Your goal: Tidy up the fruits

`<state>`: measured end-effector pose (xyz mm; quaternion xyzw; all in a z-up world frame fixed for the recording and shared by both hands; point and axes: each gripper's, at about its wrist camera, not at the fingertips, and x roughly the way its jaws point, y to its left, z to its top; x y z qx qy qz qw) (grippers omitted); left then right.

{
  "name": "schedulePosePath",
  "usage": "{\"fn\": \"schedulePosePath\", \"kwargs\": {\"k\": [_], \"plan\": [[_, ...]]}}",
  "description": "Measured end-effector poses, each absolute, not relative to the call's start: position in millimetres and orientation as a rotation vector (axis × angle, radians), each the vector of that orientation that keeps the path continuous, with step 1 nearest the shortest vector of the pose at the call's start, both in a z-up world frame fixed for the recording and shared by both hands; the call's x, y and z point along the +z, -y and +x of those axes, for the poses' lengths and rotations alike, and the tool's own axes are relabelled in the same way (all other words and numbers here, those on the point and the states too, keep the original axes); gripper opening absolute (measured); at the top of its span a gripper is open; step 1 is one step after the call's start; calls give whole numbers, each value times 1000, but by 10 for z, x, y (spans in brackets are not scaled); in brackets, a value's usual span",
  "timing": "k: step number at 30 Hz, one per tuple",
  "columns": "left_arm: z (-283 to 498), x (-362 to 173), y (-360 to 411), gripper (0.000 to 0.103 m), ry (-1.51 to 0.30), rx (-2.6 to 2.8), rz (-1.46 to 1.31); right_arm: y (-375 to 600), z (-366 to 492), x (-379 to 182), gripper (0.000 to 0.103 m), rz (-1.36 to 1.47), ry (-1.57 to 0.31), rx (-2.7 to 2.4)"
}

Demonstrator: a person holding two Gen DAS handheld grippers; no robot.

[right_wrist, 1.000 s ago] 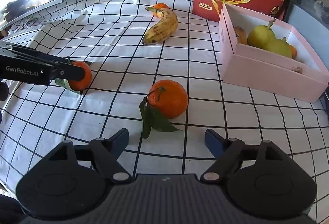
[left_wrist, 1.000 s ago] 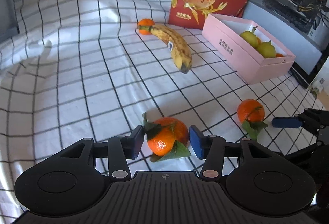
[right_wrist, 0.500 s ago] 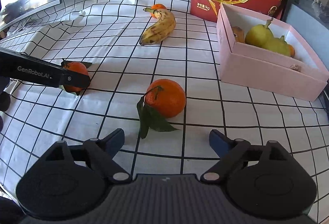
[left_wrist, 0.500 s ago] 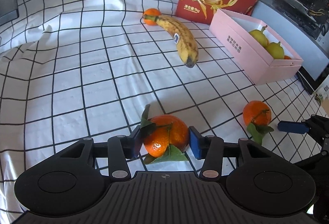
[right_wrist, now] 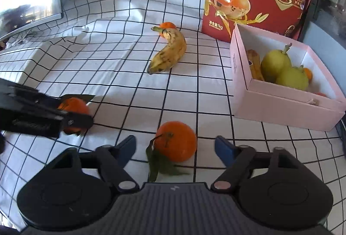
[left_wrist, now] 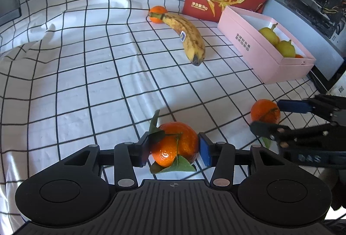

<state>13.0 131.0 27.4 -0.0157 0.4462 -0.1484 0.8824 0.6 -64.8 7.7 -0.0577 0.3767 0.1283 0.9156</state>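
Between the left hand-held gripper (left_wrist: 174,149) pads sits a tangerine (left_wrist: 175,144).

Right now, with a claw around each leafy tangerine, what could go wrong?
The left claw grips its tangerine with leaves caught at the pads, so it might slip when lifted. The right claw is closing with its tangerine between the fingers, untouched; uneven contact could roll it.

Left tongs (left_wrist: 174,149) grip a leafy tangerine (left_wrist: 175,144).
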Motion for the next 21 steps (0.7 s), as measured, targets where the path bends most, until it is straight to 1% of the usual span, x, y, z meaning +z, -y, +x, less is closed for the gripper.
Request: {"fn": "schedulePosePath", "kwargs": {"k": [2, 3, 5, 9, 14, 18, 21], "plan": [[103, 281, -1307, 51, -934, -311, -34, 642, 35, 63, 62, -128, -783, 274], [87, 284, -1300, 51, -936, -309, -32, 638, 41, 58, 59, -134, -786, 279], [65, 300, -1295, 51, -934, -305, -27, 638, 44, 52, 46, -148, -791, 293], [92, 478, -1282, 51, -894, -312, -38, 705, 20, 176, 45, -139, -777, 311], [347, 962, -1116, 51, -788, -382, -84, 1014, -98, 667, 45, -79, -654, 303], [736, 1360, -622, 51, -705, -509, -63, 1366, -185, 924, 45, -58, -579, 240], [1123, 1492, -105, 51, -715, -606, -71, 1640, -218, 912, 45, -35, -585, 200]]}}
